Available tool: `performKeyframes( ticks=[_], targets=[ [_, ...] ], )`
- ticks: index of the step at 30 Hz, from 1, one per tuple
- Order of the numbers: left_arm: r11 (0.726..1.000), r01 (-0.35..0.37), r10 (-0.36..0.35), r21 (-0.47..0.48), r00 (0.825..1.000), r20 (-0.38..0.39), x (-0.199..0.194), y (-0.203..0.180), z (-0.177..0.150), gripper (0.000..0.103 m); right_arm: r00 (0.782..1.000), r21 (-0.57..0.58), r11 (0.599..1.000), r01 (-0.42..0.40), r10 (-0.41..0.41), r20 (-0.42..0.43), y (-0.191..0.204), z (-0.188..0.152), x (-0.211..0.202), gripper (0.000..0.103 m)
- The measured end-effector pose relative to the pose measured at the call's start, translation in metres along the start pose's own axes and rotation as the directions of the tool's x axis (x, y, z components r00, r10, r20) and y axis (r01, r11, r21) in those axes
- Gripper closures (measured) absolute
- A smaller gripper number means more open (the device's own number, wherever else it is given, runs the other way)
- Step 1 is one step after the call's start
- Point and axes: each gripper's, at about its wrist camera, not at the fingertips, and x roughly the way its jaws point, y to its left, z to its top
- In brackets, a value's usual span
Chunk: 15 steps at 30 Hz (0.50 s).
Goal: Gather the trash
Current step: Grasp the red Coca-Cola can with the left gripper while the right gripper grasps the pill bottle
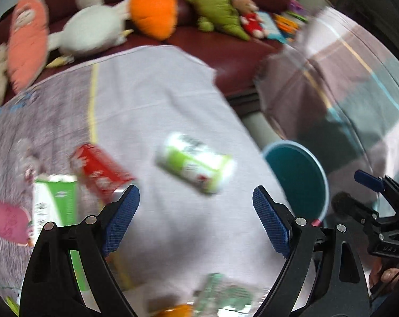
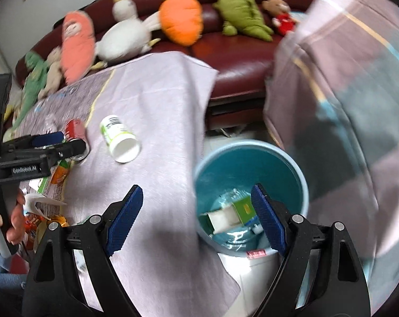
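Both hand-held grippers, left (image 1: 196,222) and right (image 2: 196,219), gape empty. A green carton (image 2: 243,208) already lies in the teal bin (image 2: 300,174); a green-and-white cup (image 2: 119,138) and red can (image 2: 76,134) remain on the cloth-covered worktop (image 2: 159,100).

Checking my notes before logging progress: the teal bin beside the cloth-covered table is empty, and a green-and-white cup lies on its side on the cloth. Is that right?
Not quite. The teal bin is not empty: the right wrist view shows a green-and-white carton and other scraps at its bottom. The green-and-white cup does lie on its side on the cloth.
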Motion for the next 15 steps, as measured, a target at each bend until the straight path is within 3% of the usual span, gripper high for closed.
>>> performKeyframes(
  ticks=[7,15],
  targets=[
    [0.985,-0.074,0.073,-0.153,0.997,-0.009,0.007,0.066,0.005,0.015,0.999,-0.065,0.997,-0.038,0.036,-0.035,0.039,0.03,0.032,0.023],
    [0.967,-0.109,0.094,-0.231,0.993,-0.074,0.041,0.095,0.01,0.015,0.995,-0.112,0.991,-0.069,0.06,-0.083,0.058,0.047,0.064,0.023]
  ],
)
